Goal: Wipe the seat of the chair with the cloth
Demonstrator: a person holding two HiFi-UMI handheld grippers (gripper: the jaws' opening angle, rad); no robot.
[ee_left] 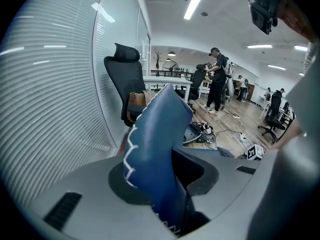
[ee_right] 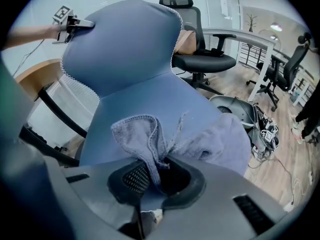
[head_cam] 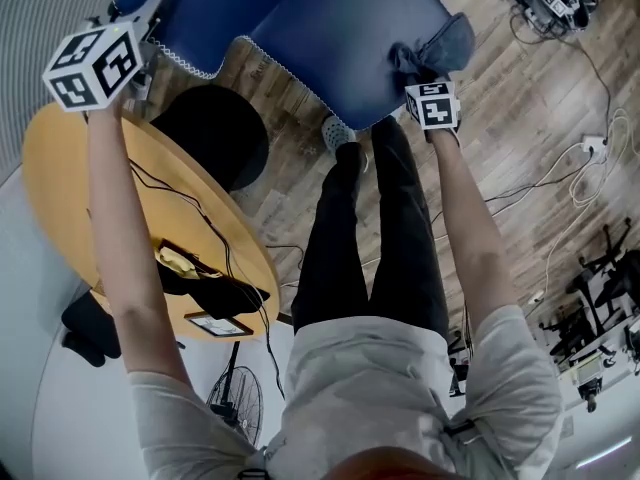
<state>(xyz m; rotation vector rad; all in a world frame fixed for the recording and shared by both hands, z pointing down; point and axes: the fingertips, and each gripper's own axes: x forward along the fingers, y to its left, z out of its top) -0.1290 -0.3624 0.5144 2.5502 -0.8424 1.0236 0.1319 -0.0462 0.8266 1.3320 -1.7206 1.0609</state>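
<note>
The left gripper (ee_left: pixel 167 186) is at the far left beside a round wooden table (head_cam: pixel 60 178), its jaws partway closed and clamped on the white-stitched edge of the chair back (ee_left: pixel 157 134). The right gripper (ee_right: pixel 157 176) is at the near right edge of the blue chair (head_cam: pixel 310 18), its jaws pinched tight on a bunched fold of the grey-blue cloth (ee_right: pixel 212 139). The cloth lies spread on the seat (ee_right: pixel 150 96) just beyond those jaws, touching it, and the person's legs (head_cam: pixel 380 238) stand on the wood floor (head_cam: pixel 520 108) near the chair's front.
</note>
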